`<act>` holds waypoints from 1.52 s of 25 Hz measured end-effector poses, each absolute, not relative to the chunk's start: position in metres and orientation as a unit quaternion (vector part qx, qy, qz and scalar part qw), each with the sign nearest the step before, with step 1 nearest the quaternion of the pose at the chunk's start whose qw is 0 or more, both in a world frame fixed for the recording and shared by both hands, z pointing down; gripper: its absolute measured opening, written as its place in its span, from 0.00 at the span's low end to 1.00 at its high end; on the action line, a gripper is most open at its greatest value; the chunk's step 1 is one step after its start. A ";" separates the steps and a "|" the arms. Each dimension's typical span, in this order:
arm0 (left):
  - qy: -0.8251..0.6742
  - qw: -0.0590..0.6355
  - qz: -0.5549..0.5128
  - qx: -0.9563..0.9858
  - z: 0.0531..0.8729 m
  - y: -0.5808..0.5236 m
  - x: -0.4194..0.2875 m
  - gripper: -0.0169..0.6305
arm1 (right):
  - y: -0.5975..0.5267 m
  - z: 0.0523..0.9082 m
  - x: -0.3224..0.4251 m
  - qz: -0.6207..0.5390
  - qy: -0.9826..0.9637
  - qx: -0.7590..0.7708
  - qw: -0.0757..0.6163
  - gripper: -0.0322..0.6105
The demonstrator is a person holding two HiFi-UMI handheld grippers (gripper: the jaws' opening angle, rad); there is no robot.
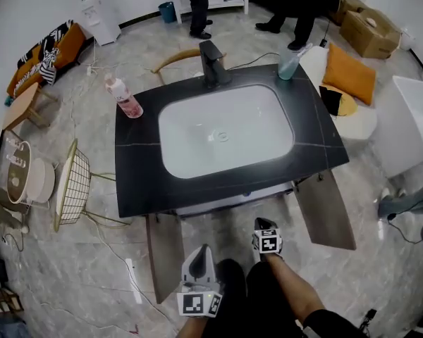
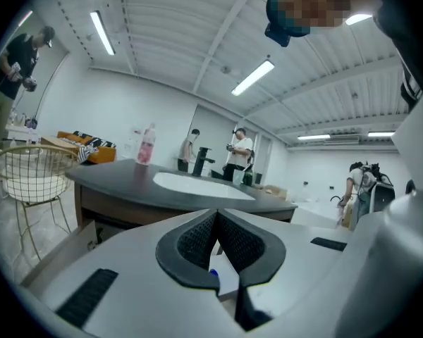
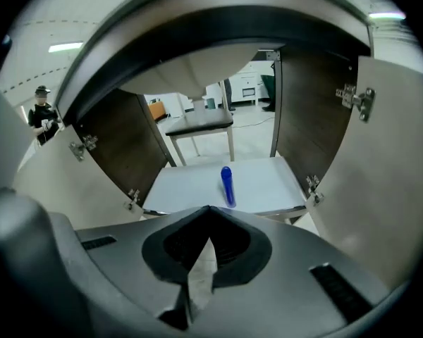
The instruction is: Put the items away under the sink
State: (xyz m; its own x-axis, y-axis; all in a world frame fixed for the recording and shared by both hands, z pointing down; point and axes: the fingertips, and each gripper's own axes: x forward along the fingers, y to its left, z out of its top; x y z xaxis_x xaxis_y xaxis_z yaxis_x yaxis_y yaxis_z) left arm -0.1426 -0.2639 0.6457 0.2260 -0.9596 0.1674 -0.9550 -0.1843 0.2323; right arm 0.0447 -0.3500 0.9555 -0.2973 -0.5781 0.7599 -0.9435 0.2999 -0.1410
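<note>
Right gripper view: my right gripper [image 3: 210, 210] has jaws pressed together, empty, near the slim blue plastic tube [image 3: 227, 185] lying on the white under-sink shelf [image 3: 180, 189], left gripper [image 2: 216, 213] closed too.

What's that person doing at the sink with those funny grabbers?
A person stands at the sink with the cabinet doors under it open, holding a gripper in each hand. The left gripper and right gripper are down low, fingers together, holding nothing. A blue tube sits on the shelf inside. A pink bottle and a spray bottle stand on the counter, not yet put away.
</note>
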 end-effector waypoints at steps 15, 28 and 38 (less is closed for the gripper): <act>-0.633 0.157 -0.012 0.758 0.415 -0.196 -0.100 0.05 | -0.267 0.689 0.052 0.272 -0.788 0.461 0.305 0.07; -0.671 0.122 -0.033 0.731 0.333 -0.069 -0.062 0.05 | -0.154 0.531 0.075 0.214 -0.841 0.435 0.241 0.07; -0.662 0.101 -0.029 0.742 0.319 -0.010 -0.048 0.05 | -0.078 0.456 0.084 0.181 -0.860 0.441 0.183 0.07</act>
State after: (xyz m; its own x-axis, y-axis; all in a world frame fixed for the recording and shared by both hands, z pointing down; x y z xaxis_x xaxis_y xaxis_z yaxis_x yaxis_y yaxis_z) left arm -0.0481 -0.0102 0.3189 0.1218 -0.9884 0.0904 -0.9768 -0.1032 0.1876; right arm 0.0843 -0.0782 0.4557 -0.5436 -0.6928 0.4738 -0.8251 0.5446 -0.1503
